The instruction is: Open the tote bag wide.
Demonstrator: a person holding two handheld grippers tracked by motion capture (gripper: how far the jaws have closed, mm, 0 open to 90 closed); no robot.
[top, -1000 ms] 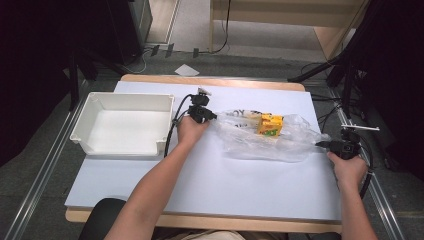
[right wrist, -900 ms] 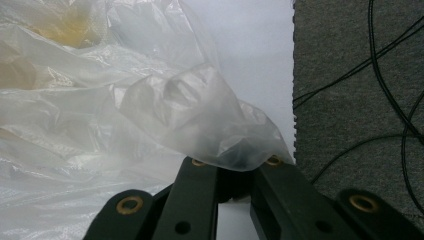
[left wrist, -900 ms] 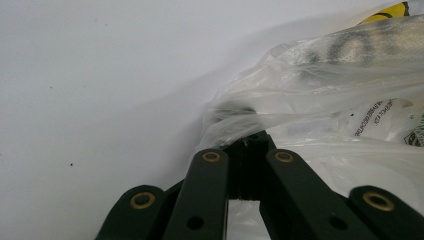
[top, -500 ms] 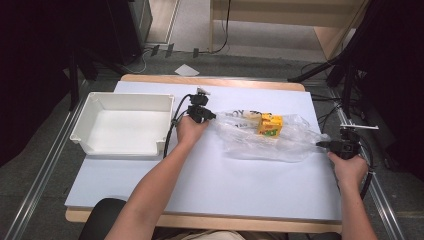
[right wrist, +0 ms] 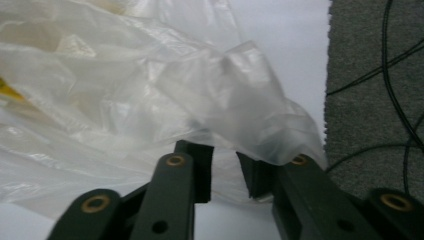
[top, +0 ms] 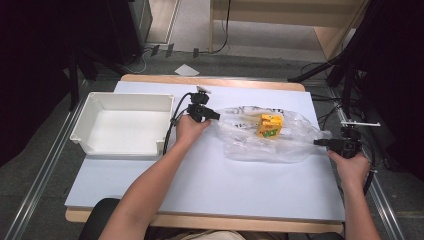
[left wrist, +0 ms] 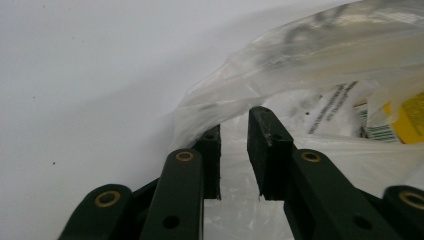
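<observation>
From my high view the table (top: pixel 210 190) is evenly lit from above, the surroundings dark. Past the left gripper (left wrist: pixel 234 145) the clear bag (left wrist: pixel 320 60) is soft and glary.

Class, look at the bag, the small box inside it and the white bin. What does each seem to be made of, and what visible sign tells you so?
Bag: thin clear plastic film, glossy; it creases, glints, and shows its contents through.
Small box: probably printed cardboard, yellow with green print; flat faces and sharp edges suggest it.
White bin: looks like rigid moulded plastic with a smooth, slightly shiny finish and an even rolled rim.
</observation>
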